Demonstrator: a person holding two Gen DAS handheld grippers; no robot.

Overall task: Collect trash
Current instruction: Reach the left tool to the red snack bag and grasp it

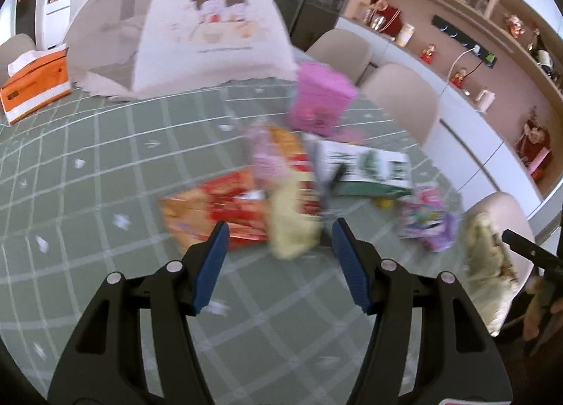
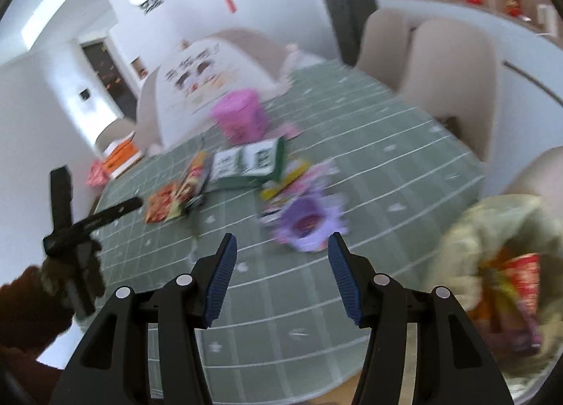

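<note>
Blurred trash lies on the green checked tablecloth (image 1: 88, 165): a red-orange wrapper (image 1: 218, 211), a pale yellow wrapper (image 1: 292, 225), a green-and-white box (image 1: 369, 172), a pink box (image 1: 320, 99) and a purple wrapper (image 1: 429, 222). My left gripper (image 1: 280, 225) hangs open above the cloth, short of the yellow wrapper, with nothing between its pads. My right gripper (image 2: 281, 238) is open and empty, just short of the purple wrapper (image 2: 306, 222). A yellowish trash bag (image 2: 492, 229) at the table's right edge holds a red packet (image 2: 524, 278).
A white mesh food cover (image 1: 183, 28) and an orange tissue box (image 1: 35, 84) stand at the far side. Beige chairs (image 1: 401, 99) line the right edge. Small paper scraps (image 1: 119, 220) dot the cloth. A sleeved hand (image 2: 31, 299) carries the other gripper at the left.
</note>
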